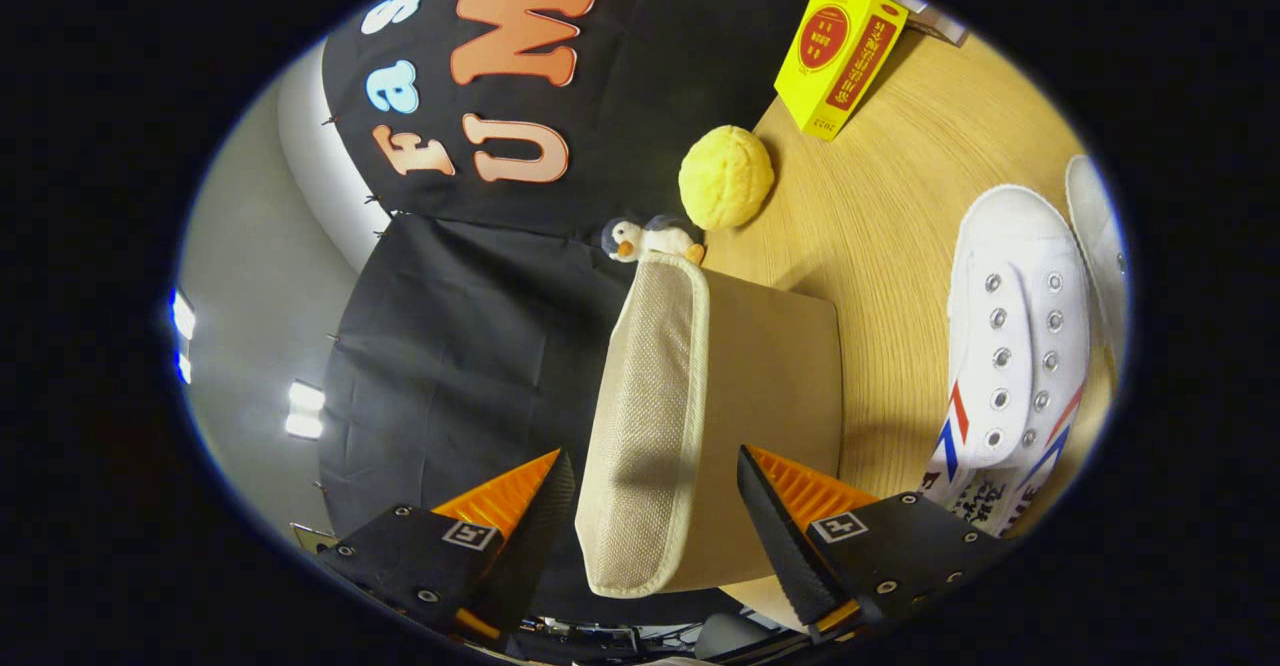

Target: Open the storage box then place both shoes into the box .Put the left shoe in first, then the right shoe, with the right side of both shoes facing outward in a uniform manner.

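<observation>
Currently: tongs (pixel 655 506) straddling the lid of the storage box (pixel 760 416), shoes not yet loaded.

Tongs are spread open, one finger on each side of the woven lid flap (pixel 645 416); neither finger presses on it, so no grip is made. Whether the flap is already partly lifted cannot be told. Relative to the storage box: the nearer white sneaker (pixel 1015 346) lies on the bench (pixel 900 216) just beside it; the second sneaker (pixel 1100 236) lies past the first. Beyond the box sit a toy penguin (pixel 650 238), a yellow ball (pixel 726 176) and a yellow carton (pixel 840 56). Judged progress: opening stage only. Remaining: finish opening the box, load left shoe, then right shoe.
</observation>
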Tool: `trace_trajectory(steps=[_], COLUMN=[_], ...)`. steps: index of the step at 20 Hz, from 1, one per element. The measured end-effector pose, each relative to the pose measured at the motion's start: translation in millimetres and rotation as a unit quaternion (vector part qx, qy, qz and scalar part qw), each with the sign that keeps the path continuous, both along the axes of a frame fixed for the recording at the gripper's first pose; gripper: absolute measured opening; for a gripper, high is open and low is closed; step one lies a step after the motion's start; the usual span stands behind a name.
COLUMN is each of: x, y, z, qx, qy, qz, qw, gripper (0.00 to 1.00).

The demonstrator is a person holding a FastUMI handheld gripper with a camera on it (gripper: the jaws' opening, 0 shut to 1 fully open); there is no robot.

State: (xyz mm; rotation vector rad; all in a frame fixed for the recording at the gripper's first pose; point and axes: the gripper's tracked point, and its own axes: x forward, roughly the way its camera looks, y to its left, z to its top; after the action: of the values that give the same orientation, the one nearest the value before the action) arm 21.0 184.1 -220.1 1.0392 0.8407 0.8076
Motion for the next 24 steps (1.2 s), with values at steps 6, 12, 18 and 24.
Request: trace_trajectory(steps=[6, 12, 18, 24], x=[-7, -12, -10, -20], y=[16, 6, -4, 28], z=[15, 36, 77, 136], qx=[0.050, 0.055, 0.030, 0.001], qy=[0.009, -0.002, -0.038, -0.085], qz=[0.025, 0.013, -0.037, -0.038], qw=[0.998, 0.998, 0.998, 0.996], gripper=[0.93, 0.50, 0.02, 0.03])
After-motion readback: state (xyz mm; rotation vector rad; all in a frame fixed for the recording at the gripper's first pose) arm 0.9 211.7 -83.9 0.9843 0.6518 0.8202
